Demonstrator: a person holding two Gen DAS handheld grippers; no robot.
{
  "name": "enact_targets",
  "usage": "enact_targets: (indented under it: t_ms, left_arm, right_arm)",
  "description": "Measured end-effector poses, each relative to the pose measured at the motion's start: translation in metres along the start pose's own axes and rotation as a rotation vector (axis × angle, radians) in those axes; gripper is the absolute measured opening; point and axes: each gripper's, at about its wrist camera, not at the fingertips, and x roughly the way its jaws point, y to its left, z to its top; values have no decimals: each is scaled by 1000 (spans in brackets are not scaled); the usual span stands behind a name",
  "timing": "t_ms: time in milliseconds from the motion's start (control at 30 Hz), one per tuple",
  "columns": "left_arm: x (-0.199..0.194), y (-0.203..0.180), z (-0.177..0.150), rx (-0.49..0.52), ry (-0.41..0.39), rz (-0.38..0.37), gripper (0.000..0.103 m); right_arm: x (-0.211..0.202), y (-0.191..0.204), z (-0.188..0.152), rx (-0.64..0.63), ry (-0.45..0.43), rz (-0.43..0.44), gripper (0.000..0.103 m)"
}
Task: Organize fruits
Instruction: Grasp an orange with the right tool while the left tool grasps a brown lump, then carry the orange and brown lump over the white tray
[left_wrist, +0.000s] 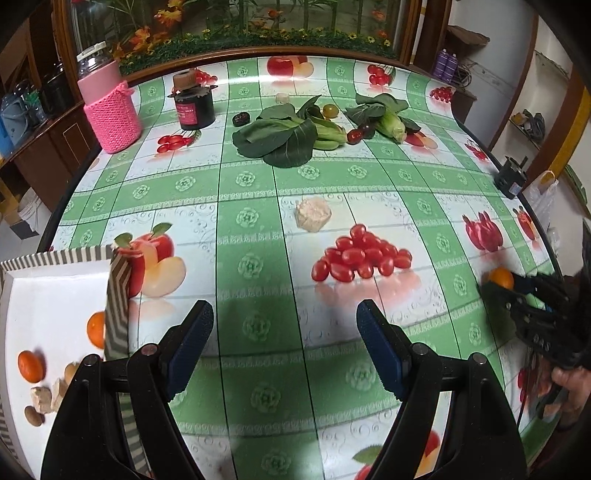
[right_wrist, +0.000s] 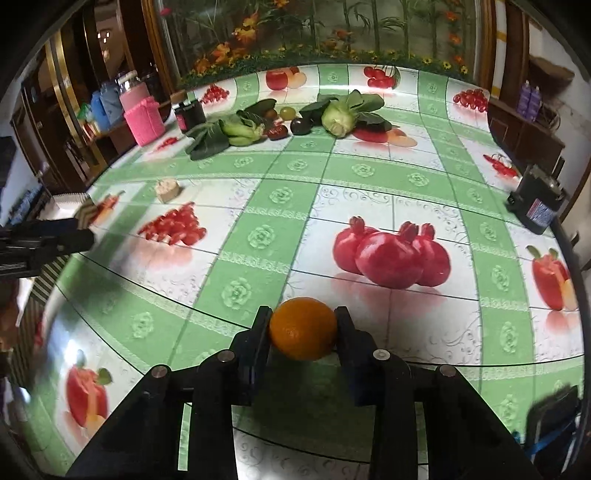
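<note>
1. Left wrist view: the left hand-held gripper (left_wrist: 284, 334) hangs wide and empty over the bench's (left_wrist: 258, 184) near edge, beside the striped box (left_wrist: 118, 295) at the near left corner. That box already holds small oranges, so it is probably the collecting place. The right hand-held gripper (left_wrist: 517, 291) carries an orange (left_wrist: 501, 277) near the right edge, well apart from the box.

2. Right wrist view: the right hand-held gripper (right_wrist: 303, 332) clamps the orange (right_wrist: 303, 328) squarely between both pads, probably to carry it; the box lies far left.

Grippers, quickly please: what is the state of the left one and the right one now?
Left gripper: open, holding nothing, above the tablecloth.
Right gripper: closed on an orange.
</note>
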Motion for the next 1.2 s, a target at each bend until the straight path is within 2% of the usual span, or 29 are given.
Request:
enact_targets:
  t_ms: [167,367,633,700,733,767,800,833,1000,1200]
  left_arm:
    - [12,-8,15,21,8,-22,80]
    - [33,-12,38,32,-5,-4,80]
    - [65,-18,56,52,20,-5,80]
    - [69,-20,57,63,26,-10,73]
    - [72,-21,57,72,31,-7,56]
    - [75,-22,57,78,41,-5,45]
    - [75,-21,57,79,28,-17,40]
    - [74,-21,57,86,22,-26,27]
    - [70,-22,49,95,22,2,27]
    - [51,-22,30,70,20,-6,27]
  right_arm:
    - [2,7,3,0,-14,39,35]
    - [6,12,4,-5,-16,76,35]
    - [5,4,3,26,-24,138,35]
    - [5,4,4,22,-25,140,35]
    - [5,4,3,20,-25,143,35]
    - [5,4,3,20,-25,145,35]
    - [5,3,3,20,-25,147,35]
    - [5,3,3,20,-25,149,35]
    - [5,3,3,18,-24,149,35]
    - [5,7,3,15,-22,147,35]
